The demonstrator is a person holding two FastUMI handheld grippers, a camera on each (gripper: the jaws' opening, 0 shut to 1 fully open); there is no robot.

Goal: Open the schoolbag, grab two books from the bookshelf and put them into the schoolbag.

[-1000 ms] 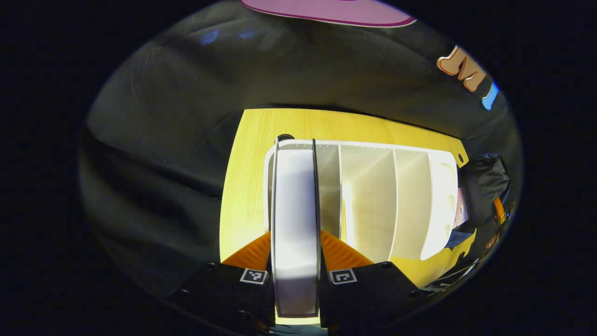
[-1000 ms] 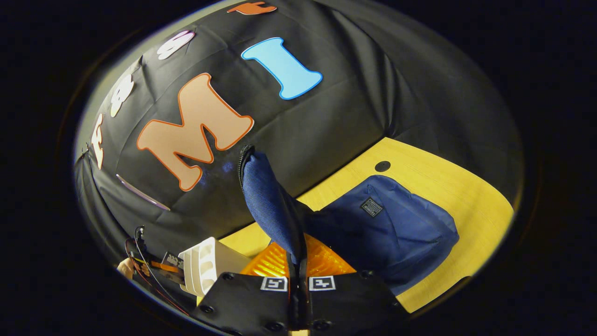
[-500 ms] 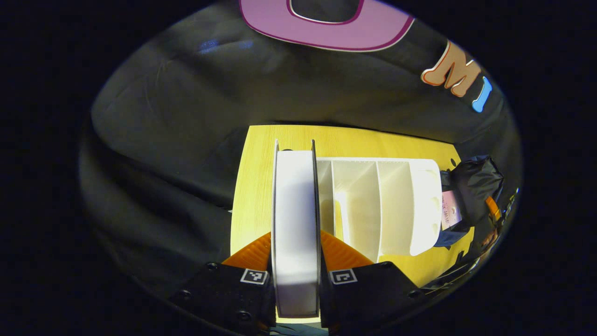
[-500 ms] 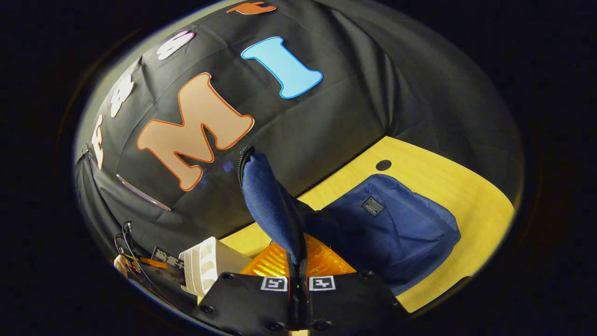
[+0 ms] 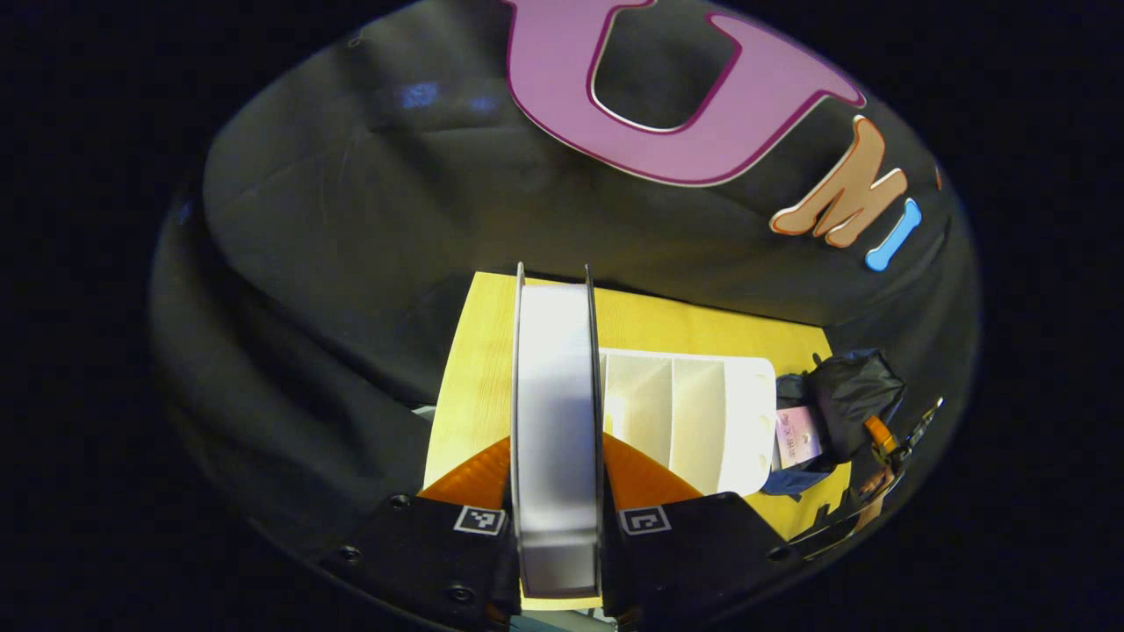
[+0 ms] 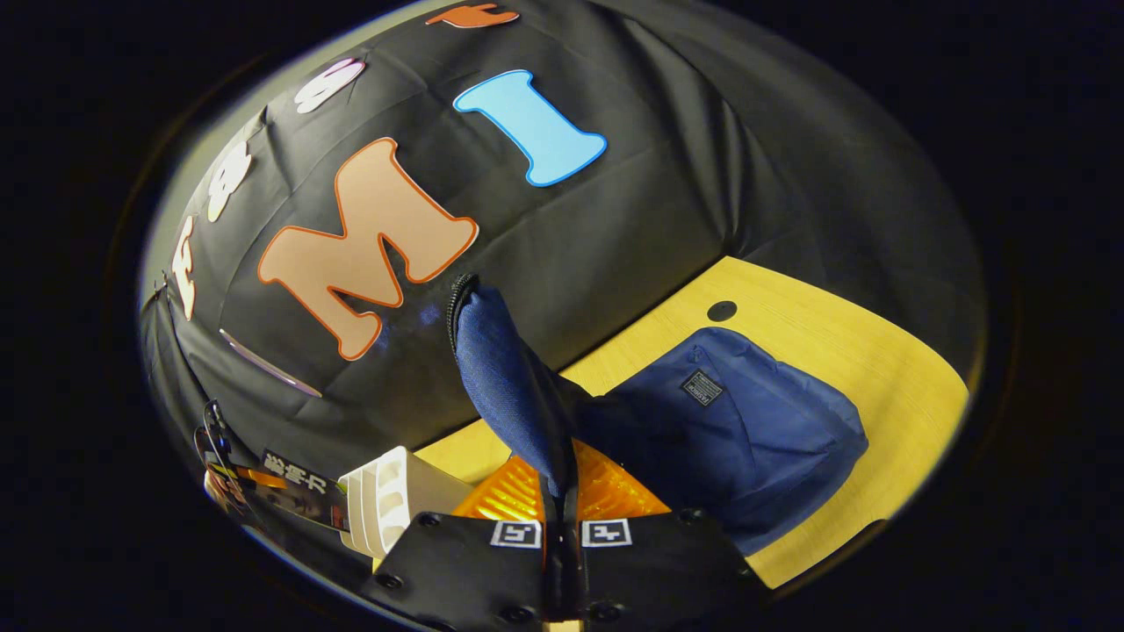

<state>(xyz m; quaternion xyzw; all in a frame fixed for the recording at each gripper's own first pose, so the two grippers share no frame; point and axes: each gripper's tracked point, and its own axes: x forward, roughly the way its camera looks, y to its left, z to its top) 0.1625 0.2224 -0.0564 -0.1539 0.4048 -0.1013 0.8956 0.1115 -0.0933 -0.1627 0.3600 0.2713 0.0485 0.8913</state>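
Note:
In the left gripper view, my left gripper (image 5: 558,491) is shut on a thick book (image 5: 557,412) with white pages, held edge-on and lifted above the white bookshelf (image 5: 694,421). The shelf's compartments that I can see hold no books. In the right gripper view, my right gripper (image 6: 562,505) is shut on the lifted flap (image 6: 505,386) of the blue schoolbag (image 6: 746,430), which lies on the yellow table (image 6: 878,360). The flap stands upright, holding the bag's mouth open. The left gripper and the book's dark cover (image 6: 294,483) show at the lower left, past the bookshelf (image 6: 391,496).
The yellow table (image 5: 479,369) ends close to the black cloth wall on the left and behind. A cable hole (image 6: 721,311) sits in the tabletop behind the schoolbag. The hand holding the right gripper and the raised flap (image 5: 847,399) show beyond the shelf's right end.
My left gripper has lifted the book up and out of the bookshelf, which now looks smaller and lower. The right gripper keeps the flap raised and has not moved.

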